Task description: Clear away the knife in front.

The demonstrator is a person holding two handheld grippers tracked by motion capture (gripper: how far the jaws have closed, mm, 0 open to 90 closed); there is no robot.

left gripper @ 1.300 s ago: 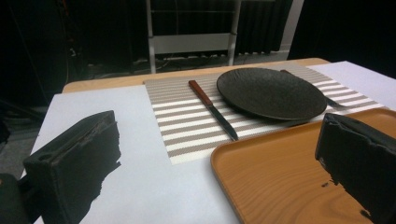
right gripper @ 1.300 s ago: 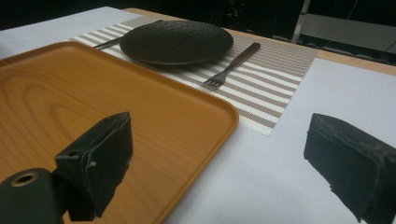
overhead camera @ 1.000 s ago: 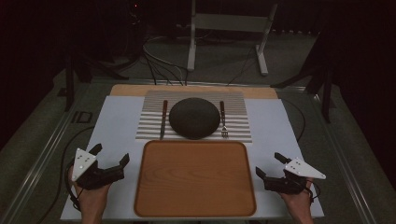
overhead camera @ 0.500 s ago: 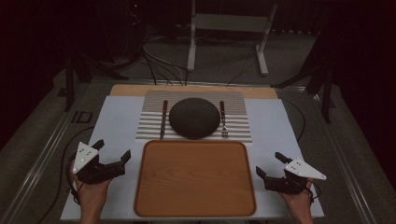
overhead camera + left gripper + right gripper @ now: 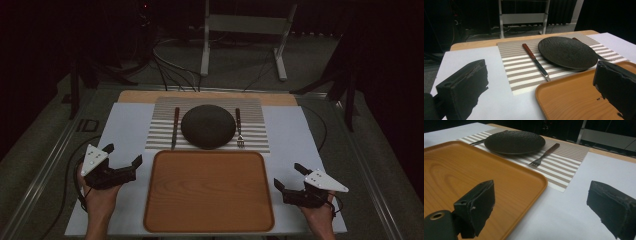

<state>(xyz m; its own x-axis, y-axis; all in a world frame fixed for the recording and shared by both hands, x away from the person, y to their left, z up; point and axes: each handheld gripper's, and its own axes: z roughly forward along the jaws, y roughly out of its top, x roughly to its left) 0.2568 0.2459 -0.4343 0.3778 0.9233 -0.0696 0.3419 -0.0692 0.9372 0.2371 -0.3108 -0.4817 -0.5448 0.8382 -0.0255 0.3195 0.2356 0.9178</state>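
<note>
A dark round plate (image 5: 208,126) (image 5: 567,51) (image 5: 515,141) rests on a striped placemat (image 5: 255,110), with a knife (image 5: 175,128) (image 5: 535,61) to its left and a fork (image 5: 239,127) (image 5: 545,154) to its right. In front of the mat lies an empty wooden tray (image 5: 208,190) (image 5: 574,100) (image 5: 461,180). My left gripper (image 5: 122,155) (image 5: 541,92) hovers open by the tray's left edge, nothing between its jaws. My right gripper (image 5: 289,177) (image 5: 541,207) stands open by the tray's right edge, also empty.
A white sheet (image 5: 125,125) covers most of the wooden table (image 5: 140,96). A metal stand (image 5: 245,25) and cables (image 5: 170,65) lie on the dark floor beyond the far edge. Bare sheet lies on both sides of the tray.
My left gripper has risen and shifted slightly forward and toward the tray. The right gripper has stayed where it was.
</note>
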